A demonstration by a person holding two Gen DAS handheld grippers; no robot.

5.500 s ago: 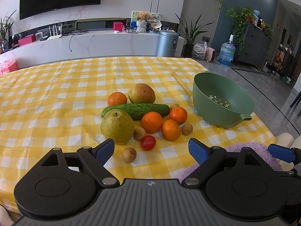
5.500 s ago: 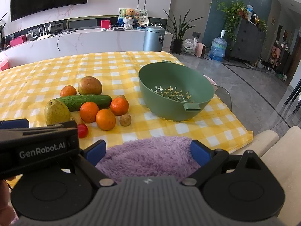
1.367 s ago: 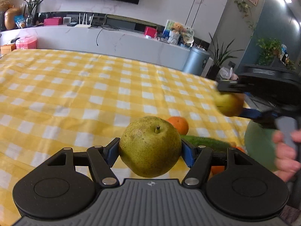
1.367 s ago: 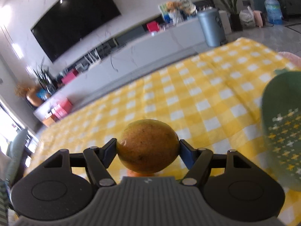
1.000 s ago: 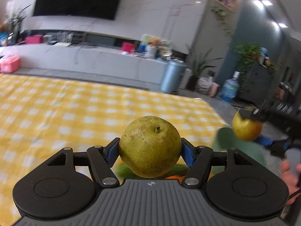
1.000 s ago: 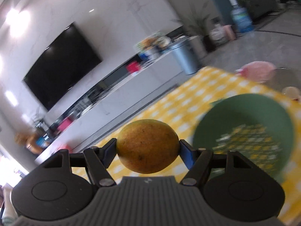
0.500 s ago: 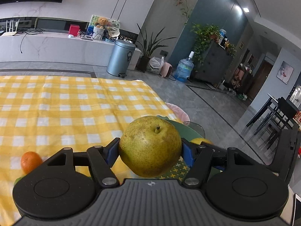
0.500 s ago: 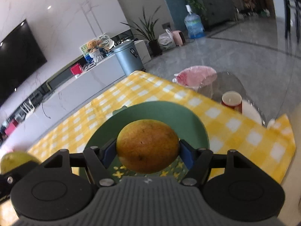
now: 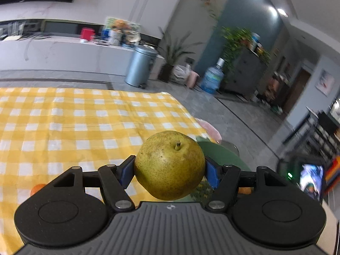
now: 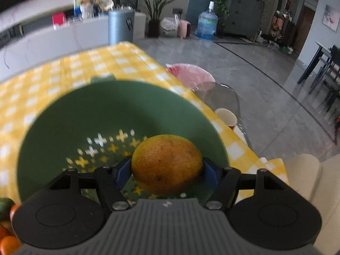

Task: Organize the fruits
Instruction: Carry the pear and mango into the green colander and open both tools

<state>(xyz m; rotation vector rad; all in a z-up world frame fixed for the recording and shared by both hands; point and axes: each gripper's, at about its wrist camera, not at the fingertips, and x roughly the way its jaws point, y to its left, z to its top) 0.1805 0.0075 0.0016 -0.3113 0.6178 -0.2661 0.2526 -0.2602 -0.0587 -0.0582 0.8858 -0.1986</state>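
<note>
My left gripper (image 9: 169, 171) is shut on a green-yellow pear (image 9: 167, 165), stem up, held above the yellow checked tablecloth (image 9: 63, 123). The green colander bowl (image 9: 221, 155) shows just behind and right of the pear. My right gripper (image 10: 166, 170) is shut on a round yellow-orange fruit (image 10: 166, 164) and holds it over the inside of the green colander bowl (image 10: 102, 114), near its front right side. Oranges (image 10: 8, 244) and a bit of cucumber (image 10: 5, 205) lie at the lower left of the right wrist view.
An orange (image 9: 37, 188) lies on the cloth at the left, behind my left gripper. The table's right edge runs just past the bowl. A pink stool (image 10: 191, 74), a glass side table (image 10: 221, 97) with a cup (image 10: 226, 115) and a cream chair (image 10: 308, 182) stand beyond that edge.
Both grippers have kept their fruit. The right gripper has moved closer and lower over the bowl, which now fills more of its view. The left gripper has moved slightly, with the bowl still behind the pear.
</note>
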